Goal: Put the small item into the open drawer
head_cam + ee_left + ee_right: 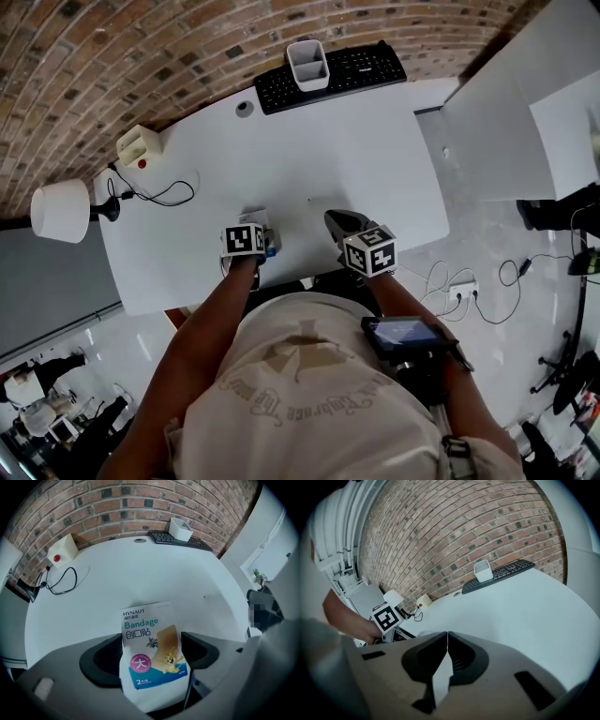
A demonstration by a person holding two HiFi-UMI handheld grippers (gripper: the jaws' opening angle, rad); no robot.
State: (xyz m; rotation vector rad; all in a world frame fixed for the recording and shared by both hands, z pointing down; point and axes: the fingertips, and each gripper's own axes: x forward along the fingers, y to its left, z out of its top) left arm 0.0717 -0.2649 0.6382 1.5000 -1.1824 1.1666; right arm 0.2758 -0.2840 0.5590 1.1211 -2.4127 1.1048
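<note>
Illumination is bright, even and diffuse in all three views. The white worktop (356, 159) renders almost uniform, with only faint, soft-edged shadows. The glossy floor (89, 342) carries pale reflections. Wide-angle distortion bows the brick wall (141, 56) and the worktop edges, and both gripper views have black vignetted corners. Print on the bandage packet (151, 644) is sharp. The close housings of the left gripper (152, 652) and right gripper (447, 634) render soft.

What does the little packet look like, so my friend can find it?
Start at the big white desk by the brick wall. At its near edge, the left gripper pinches a white bandage packet. It alone has teal lettering and a cartoon cat and mouse.
</note>
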